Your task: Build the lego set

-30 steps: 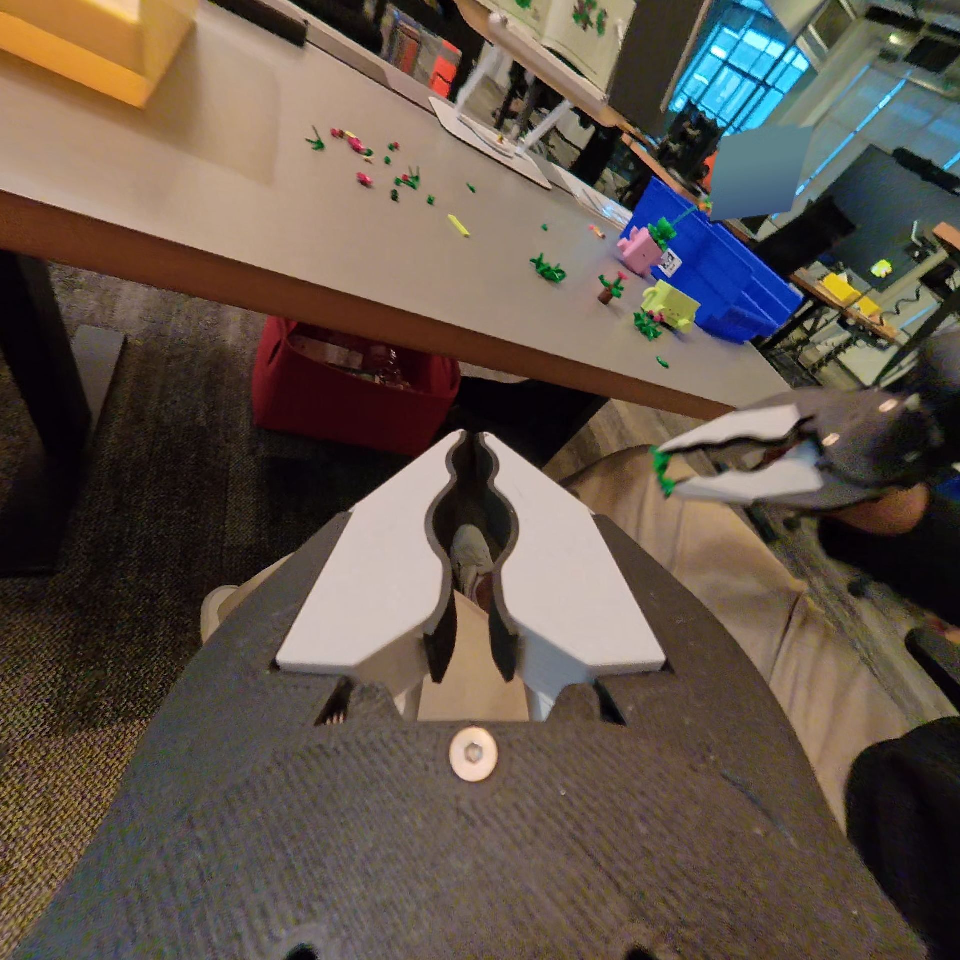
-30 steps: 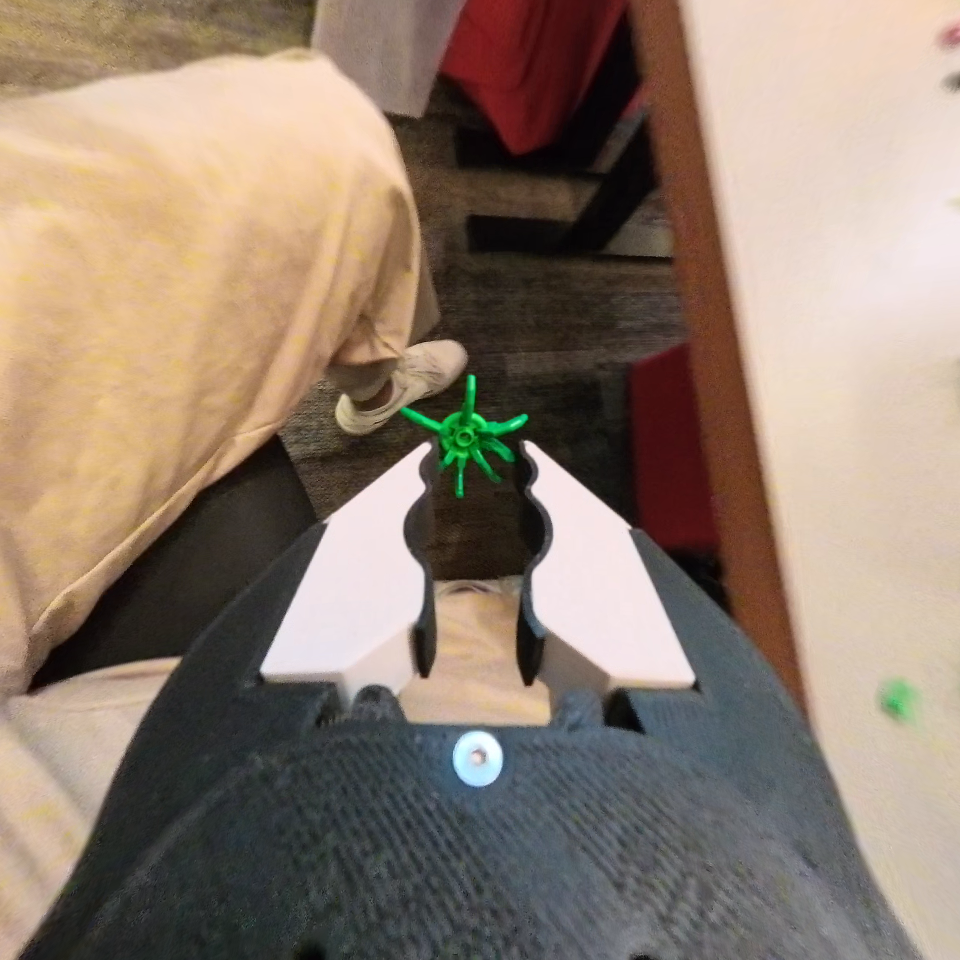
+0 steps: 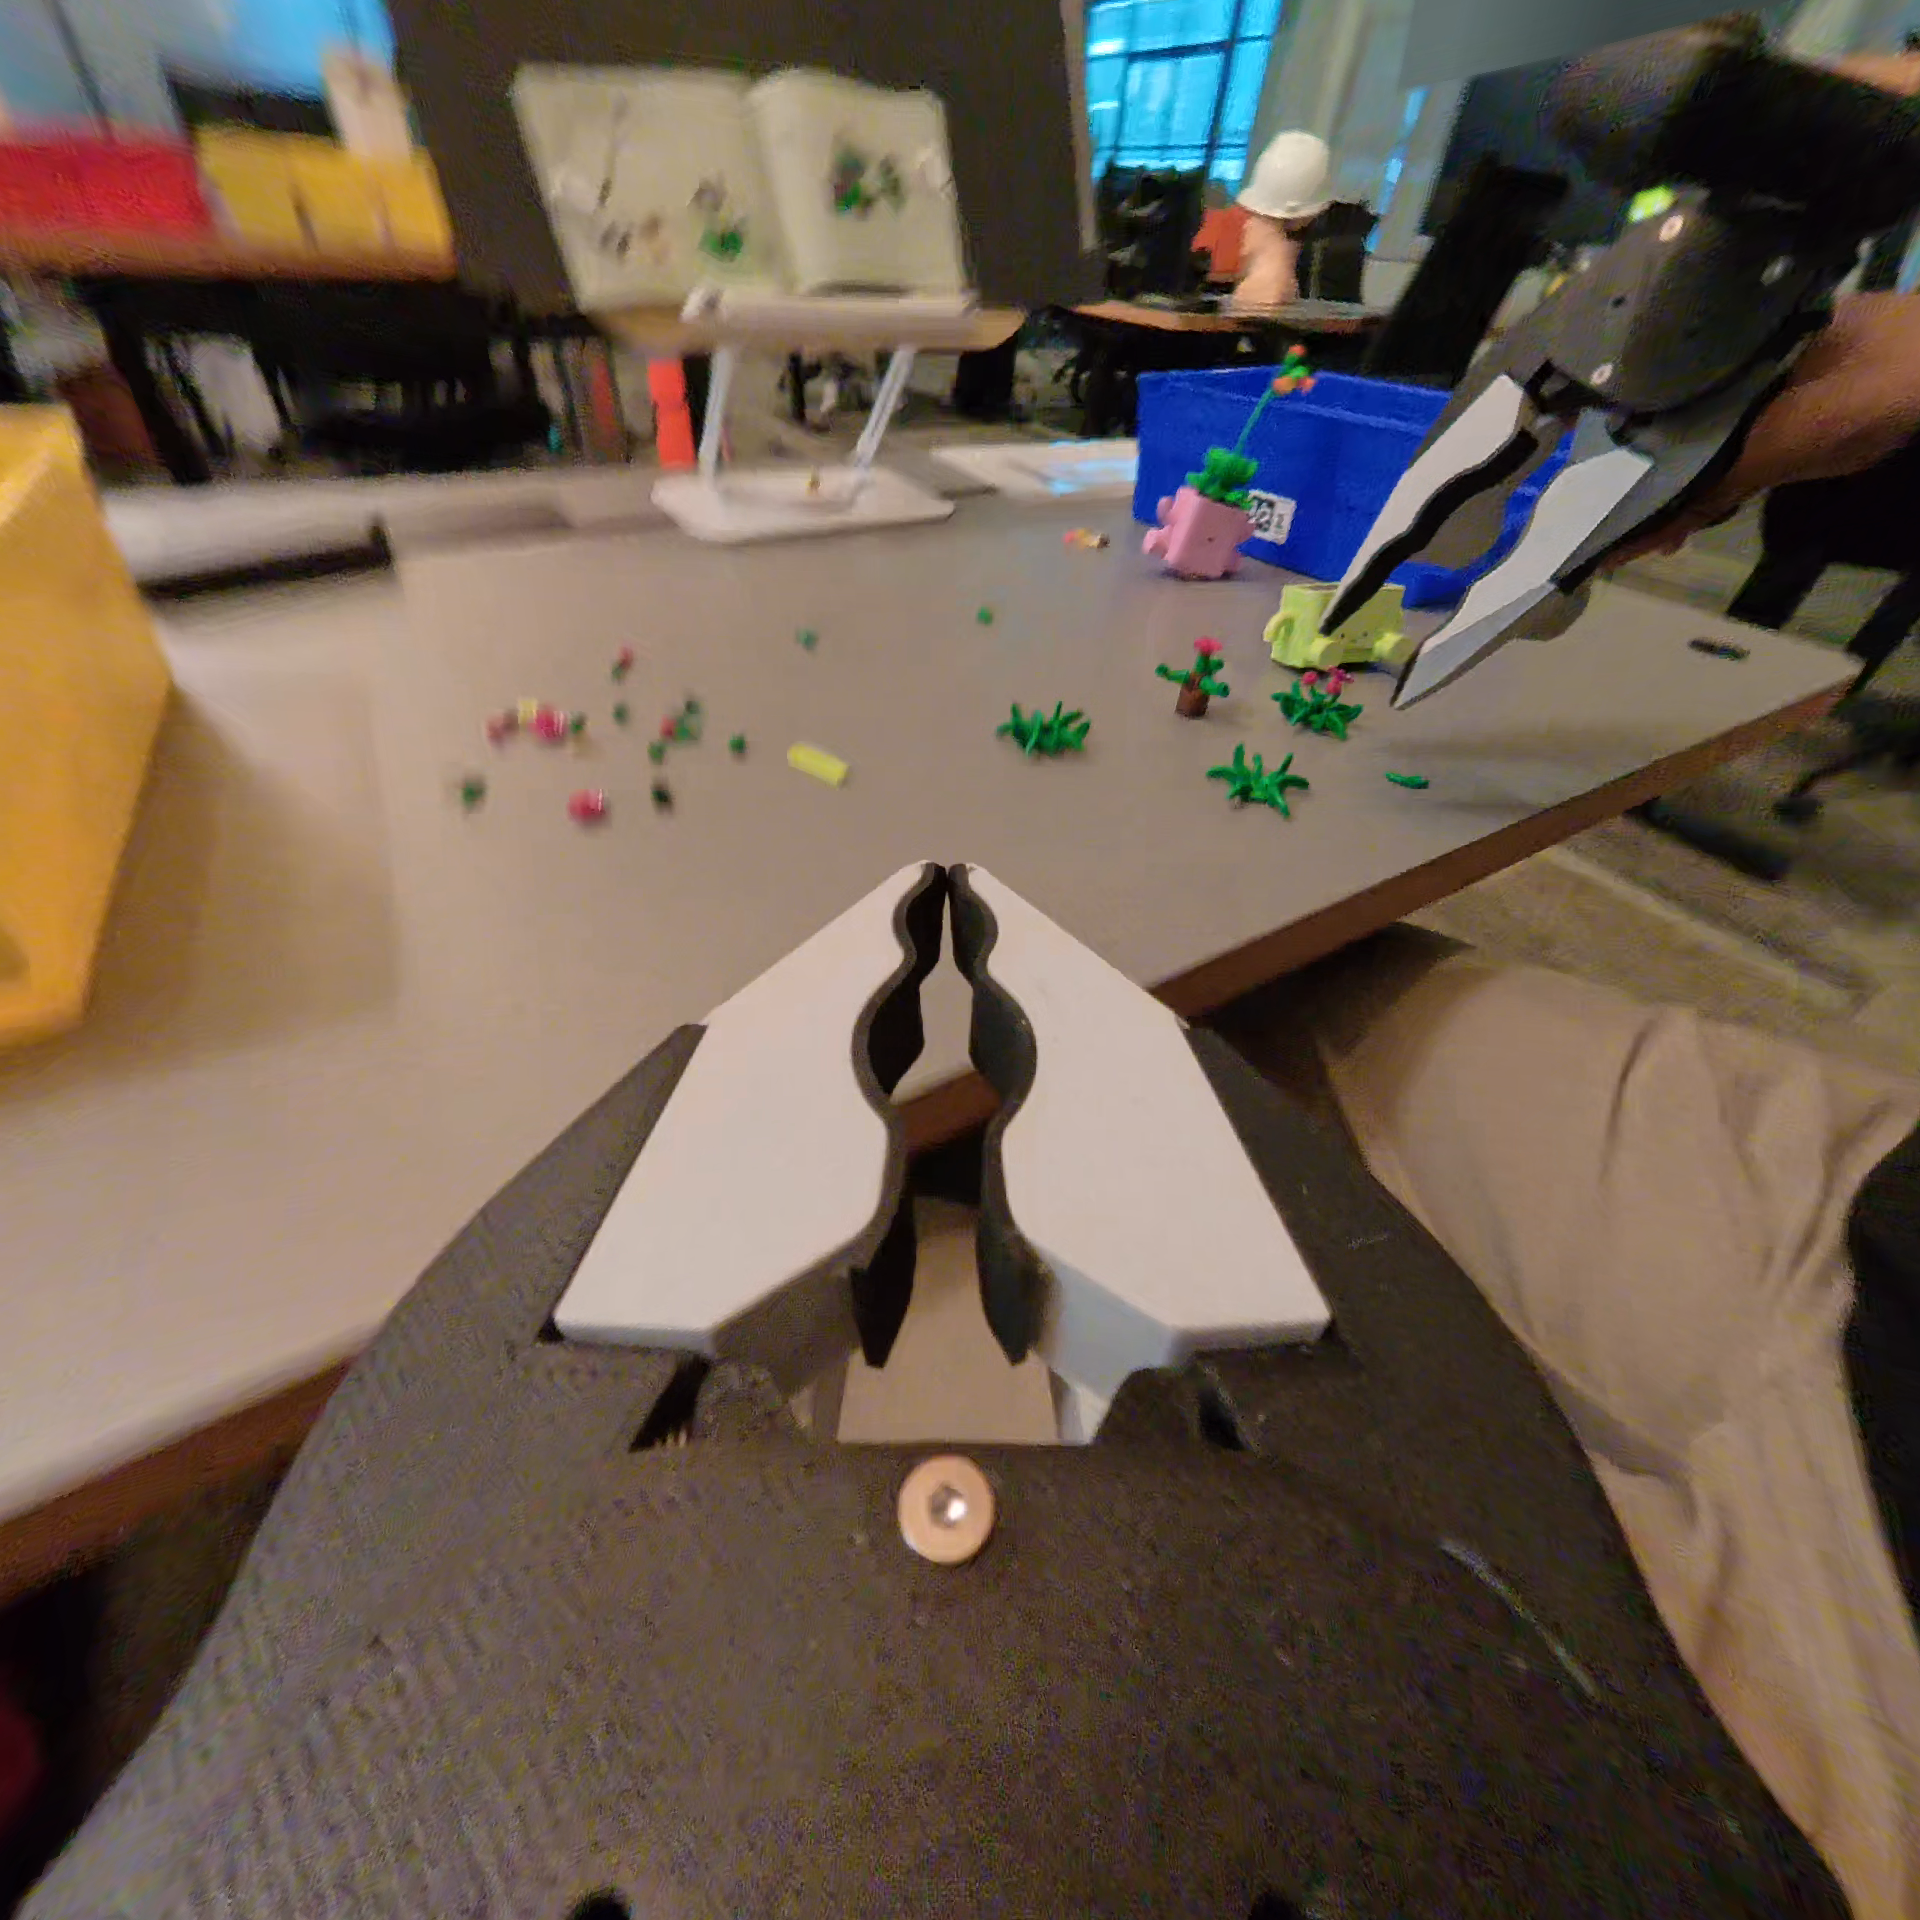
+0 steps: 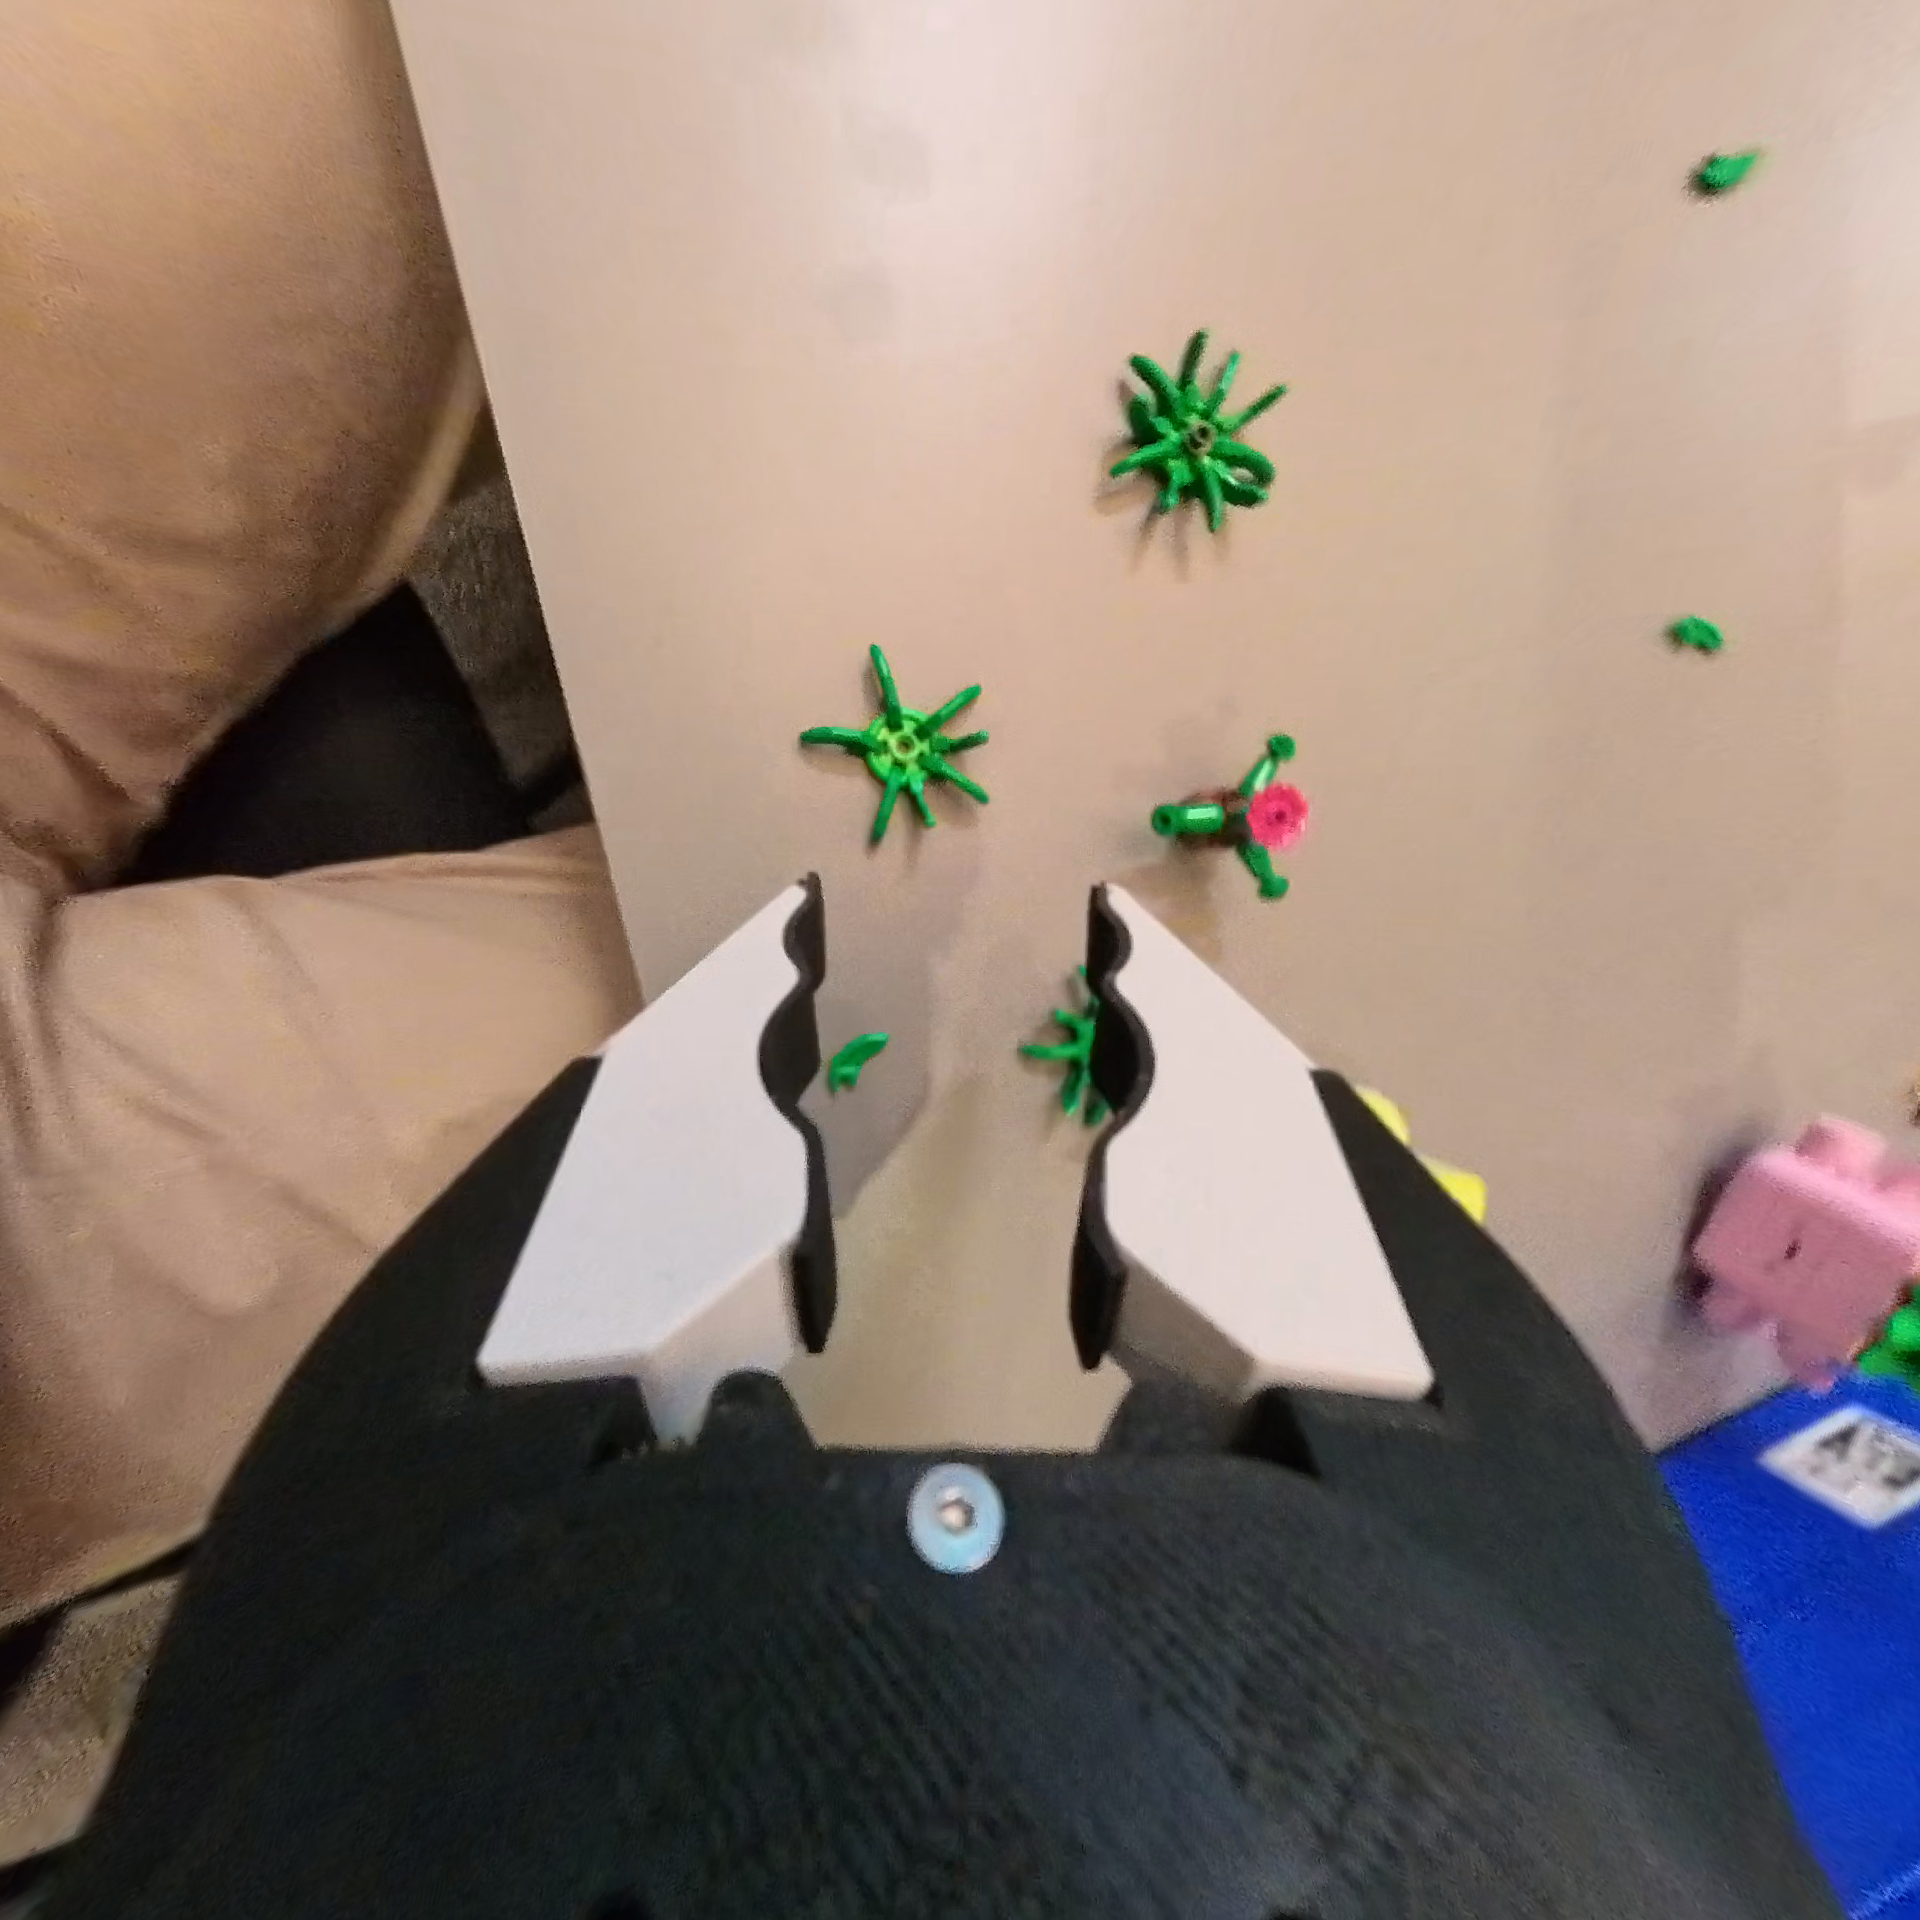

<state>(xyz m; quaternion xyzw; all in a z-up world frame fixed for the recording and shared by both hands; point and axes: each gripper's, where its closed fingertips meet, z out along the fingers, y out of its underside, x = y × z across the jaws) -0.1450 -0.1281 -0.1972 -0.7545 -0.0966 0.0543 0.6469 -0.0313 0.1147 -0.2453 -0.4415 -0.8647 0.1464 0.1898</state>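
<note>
Loose lego pieces are spread over the grey table (image 3: 312,935). A spiky green leaf piece (image 4: 902,744) lies flat near the table's edge, and a fuller leaf cluster (image 4: 1195,436) lies beyond it. A small brown stem with green arms and a pink flower (image 4: 1242,816) is stood between them. A pink pot (image 3: 1195,530) and a lime pot (image 3: 1335,629) are stood near a blue bin (image 3: 1320,447).

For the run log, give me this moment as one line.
left gripper: shut, empty | right gripper: open above table | green leaf piece: on table

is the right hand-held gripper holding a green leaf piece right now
No, the right hand-held gripper is open and empty, with the leaf pieces lying on the table below.
</note>
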